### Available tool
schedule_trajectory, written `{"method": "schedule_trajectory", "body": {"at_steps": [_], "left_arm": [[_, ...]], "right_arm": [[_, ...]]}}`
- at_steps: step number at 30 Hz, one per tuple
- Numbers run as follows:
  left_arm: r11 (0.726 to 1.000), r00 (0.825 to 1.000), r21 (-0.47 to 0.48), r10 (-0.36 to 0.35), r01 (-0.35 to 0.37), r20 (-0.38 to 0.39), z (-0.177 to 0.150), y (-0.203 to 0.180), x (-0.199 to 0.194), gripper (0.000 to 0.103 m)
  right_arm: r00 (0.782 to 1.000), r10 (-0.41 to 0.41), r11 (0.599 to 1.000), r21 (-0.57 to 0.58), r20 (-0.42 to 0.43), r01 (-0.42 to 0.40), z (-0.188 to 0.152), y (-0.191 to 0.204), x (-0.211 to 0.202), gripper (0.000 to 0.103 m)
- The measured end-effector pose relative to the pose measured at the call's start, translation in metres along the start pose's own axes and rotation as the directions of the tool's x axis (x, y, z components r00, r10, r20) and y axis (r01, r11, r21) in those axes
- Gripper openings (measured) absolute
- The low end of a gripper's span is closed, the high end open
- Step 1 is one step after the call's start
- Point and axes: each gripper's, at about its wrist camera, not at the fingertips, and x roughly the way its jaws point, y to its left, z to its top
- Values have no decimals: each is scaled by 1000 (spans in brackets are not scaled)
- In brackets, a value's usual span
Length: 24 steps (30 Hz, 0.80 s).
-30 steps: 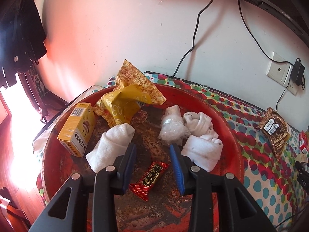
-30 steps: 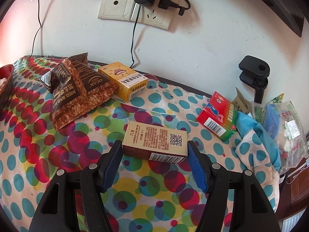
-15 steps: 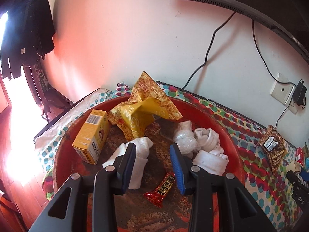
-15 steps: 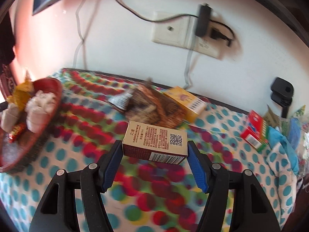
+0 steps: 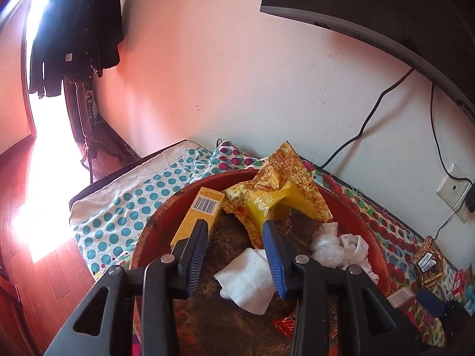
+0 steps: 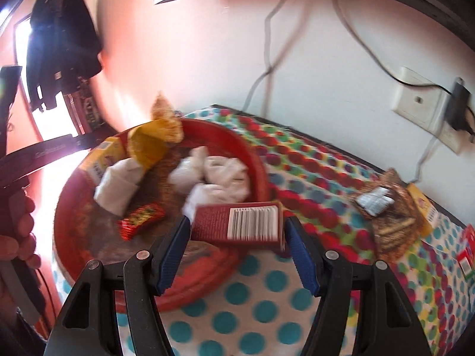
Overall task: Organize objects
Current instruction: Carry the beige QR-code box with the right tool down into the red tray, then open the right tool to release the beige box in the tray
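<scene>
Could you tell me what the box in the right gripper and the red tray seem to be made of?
The box, clamped in the right gripper, looks like matte printed cardboard: flat faces, crisp edges, a barcode panel. The red tray seems hard and glossy, perhaps lacquer or plastic: its smooth rim shines, its floor is worn.

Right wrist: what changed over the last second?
The right gripper, shut on the brown box, carried it off the dotted cloth to the red tray's rim. The left gripper rose from the tray, open and empty. Tray contents unchanged.
</scene>
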Motion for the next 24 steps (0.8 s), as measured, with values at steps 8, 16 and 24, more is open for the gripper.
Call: {"method": "schedule_trajectory", "body": {"at_steps": [8,16,24], "left_arm": [[1000,1000,21,10,-9,-12,-3,-4,5,39],[999,999,44,-5,7,-41,-8,-12,12,39],[990,998,126,-58,62,-36,-16,-39,8,39]], "right_arm": [[996,67,993,-93,-52,-71,3,52,26,57],[1000,24,1000,-17,1,-24,0,20,9,58],[993,-114,982,150,-9,114,-19,-77,-12,61]]}}
